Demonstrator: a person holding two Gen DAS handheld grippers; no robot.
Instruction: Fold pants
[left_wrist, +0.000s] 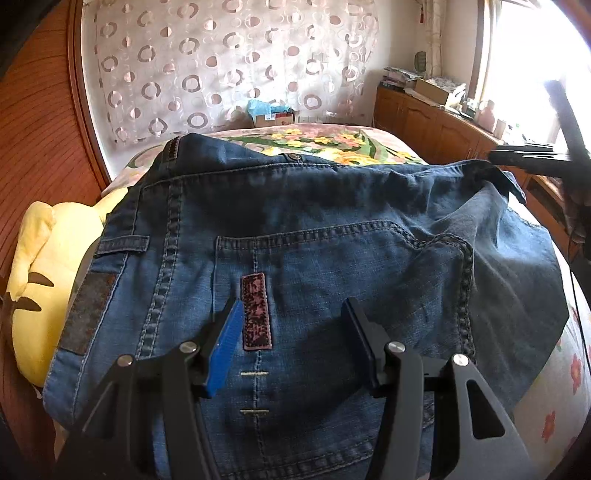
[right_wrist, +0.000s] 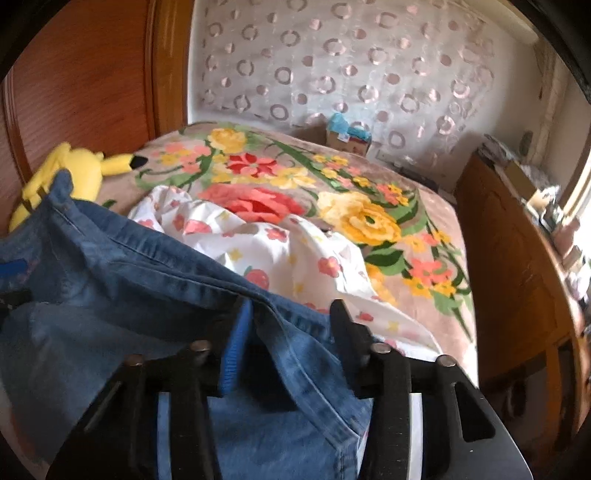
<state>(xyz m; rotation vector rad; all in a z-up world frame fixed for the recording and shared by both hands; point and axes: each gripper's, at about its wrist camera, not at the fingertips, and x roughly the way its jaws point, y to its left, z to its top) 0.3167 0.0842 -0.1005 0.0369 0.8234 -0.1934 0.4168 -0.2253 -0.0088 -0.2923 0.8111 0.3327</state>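
Jaws of the left gripper (left_wrist: 291, 325) stand apart over the back pocket of the blue denim pants (left_wrist: 332, 221), pads clear of the cloth. Jaws of the right gripper (right_wrist: 291, 332) are parted too, a folded seam of the pants (right_wrist: 147, 280) lying loose between them, not pinched. Pants are spread on the floral bedspread (right_wrist: 369, 221), beside a yellow plush toy (right_wrist: 70, 173) and a white flowered sheet (right_wrist: 258, 243)

Home bedroom, floral bed (right_wrist: 332, 177), curtain (right_wrist: 351, 66)

One pants (left_wrist: 295, 221), one plush toy (right_wrist: 70, 173)
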